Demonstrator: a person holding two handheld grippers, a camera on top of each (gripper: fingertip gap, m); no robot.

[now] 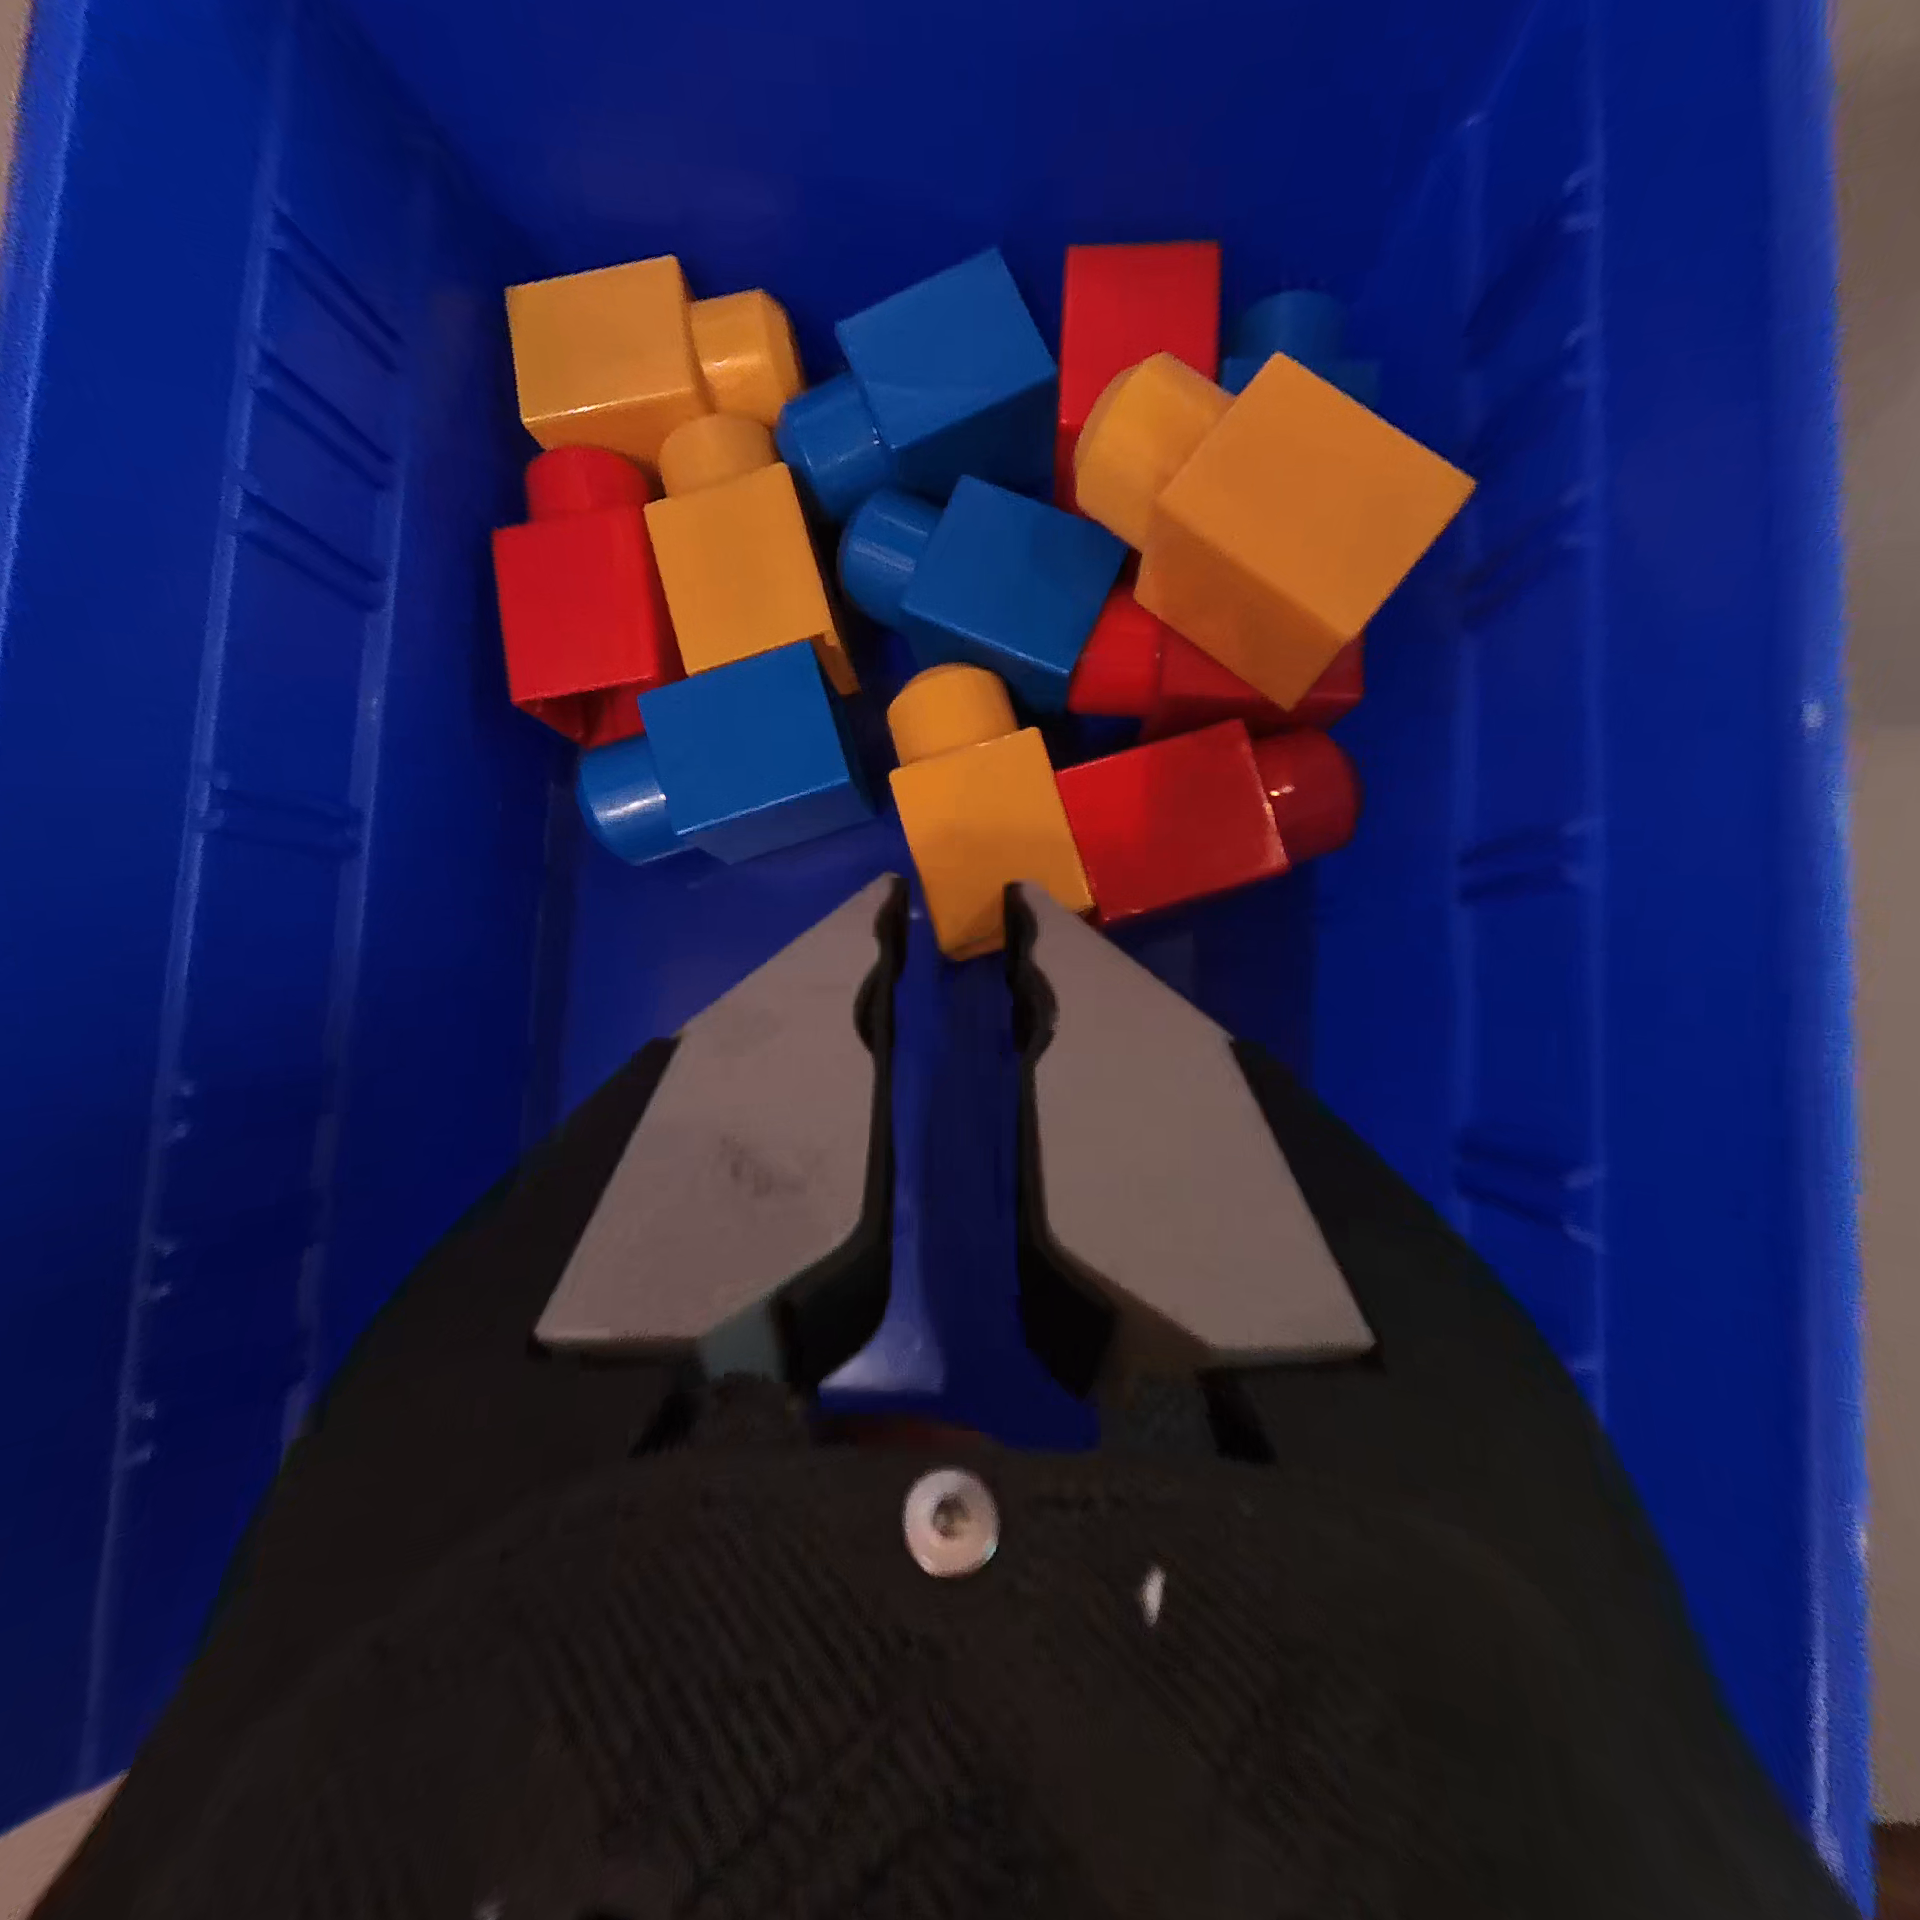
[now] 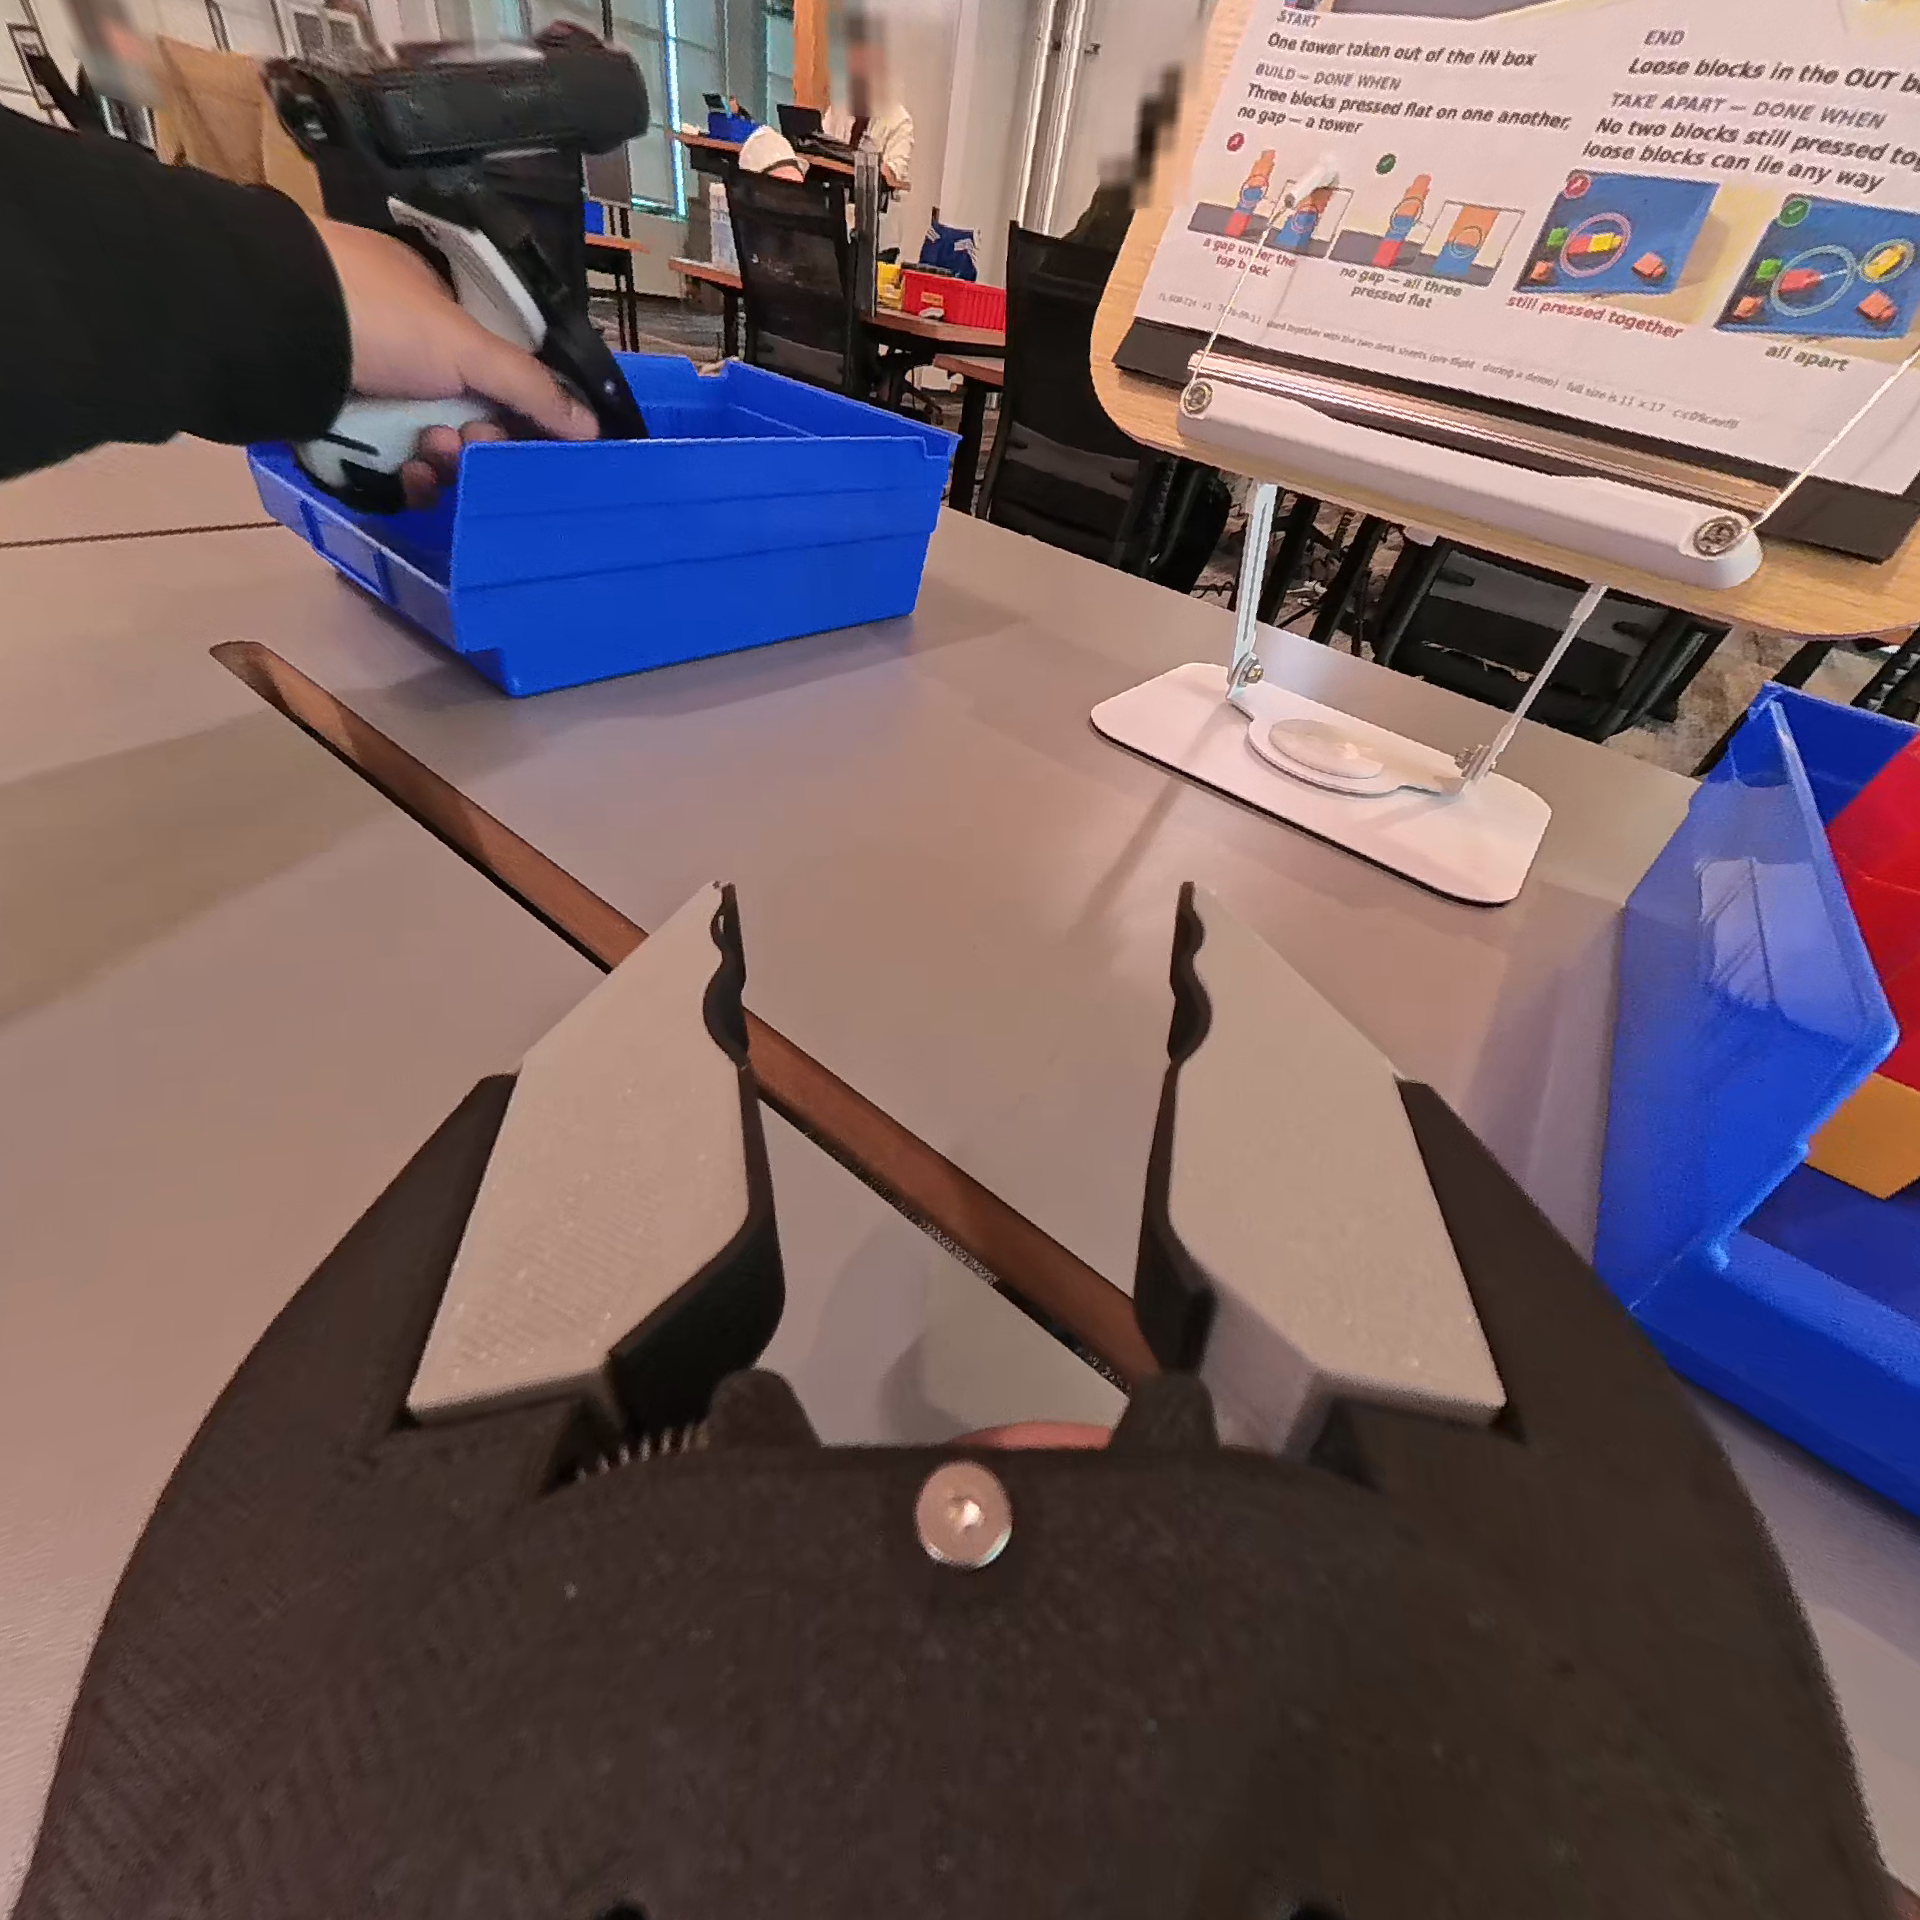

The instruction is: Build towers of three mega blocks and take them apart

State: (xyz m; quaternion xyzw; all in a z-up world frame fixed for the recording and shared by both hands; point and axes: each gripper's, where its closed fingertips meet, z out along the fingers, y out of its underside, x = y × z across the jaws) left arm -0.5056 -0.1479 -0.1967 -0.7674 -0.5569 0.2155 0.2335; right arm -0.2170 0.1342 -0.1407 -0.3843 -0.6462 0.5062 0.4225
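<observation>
Several loose red, yellow and blue plastic blocks (image 1: 935,540) lie heaped in the deep blue plastic bin (image 1: 312,727), where our left gripper (image 1: 956,914), narrowly parted, reaches a yellow block (image 1: 982,821) without clear grip. We judge them light, stiff and slick, best pinched across flat sides. Our right gripper (image 2: 956,904) hovers wide open, empty, over the smooth grey table (image 2: 935,727) in a busy workroom.

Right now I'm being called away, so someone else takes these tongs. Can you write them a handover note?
Left tongs: down in the blue bin, tips nearly closed around a corner of a yellow block; grip not confirmed.
Right tongs: open, empty, above the grey table.
Blocks: loose red, yellow and blue ones piled in the bin.
Done: no tower visible.
Left: lift blocks out, press three together, then separate.
</observation>
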